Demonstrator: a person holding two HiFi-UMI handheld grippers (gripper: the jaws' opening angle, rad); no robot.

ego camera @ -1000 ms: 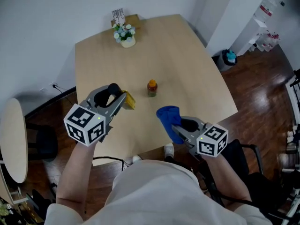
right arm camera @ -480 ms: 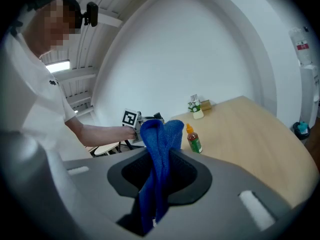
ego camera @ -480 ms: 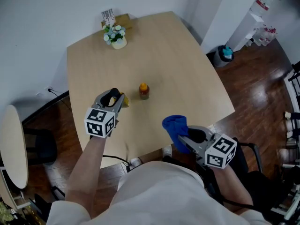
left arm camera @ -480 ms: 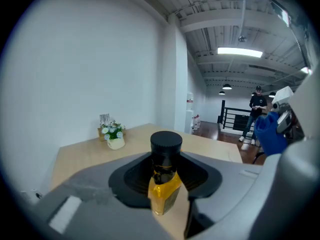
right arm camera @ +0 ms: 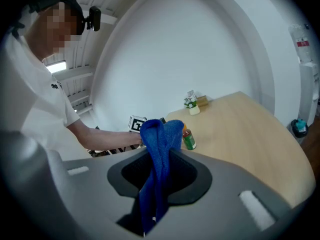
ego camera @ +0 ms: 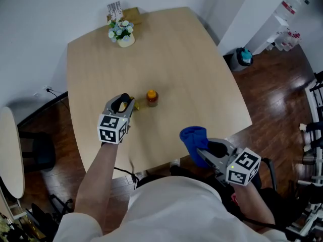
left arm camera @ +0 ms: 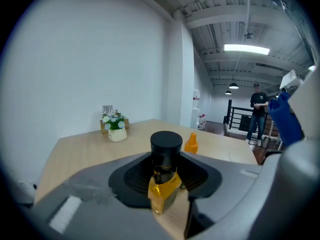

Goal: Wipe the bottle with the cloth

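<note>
A small yellow bottle with a black cap (left arm camera: 164, 171) stands upright between the jaws of my left gripper (ego camera: 129, 106), which is shut on it over the left-middle of the wooden table (ego camera: 192, 74). A second bottle with an orange cap (ego camera: 151, 98) stands on the table just right of that gripper, apart from it. In the right gripper view it shows a green label (right arm camera: 188, 138). My right gripper (ego camera: 201, 149) is near the table's front edge, shut on a bunched blue cloth (ego camera: 194, 137) that sticks up from its jaws (right arm camera: 159, 154).
A white pot of flowers (ego camera: 121, 34) and a small box stand at the table's far left corner. A bin (ego camera: 244, 58) and a white cabinet (ego camera: 282, 21) are on the floor at the right. A round side table (ego camera: 10, 150) is at the left. A person (left arm camera: 258, 109) stands far off.
My left gripper has carried the yellow bottle forward over the table, closer to the orange-capped bottle. My right gripper with the cloth has drawn back toward the table's front edge.
</note>
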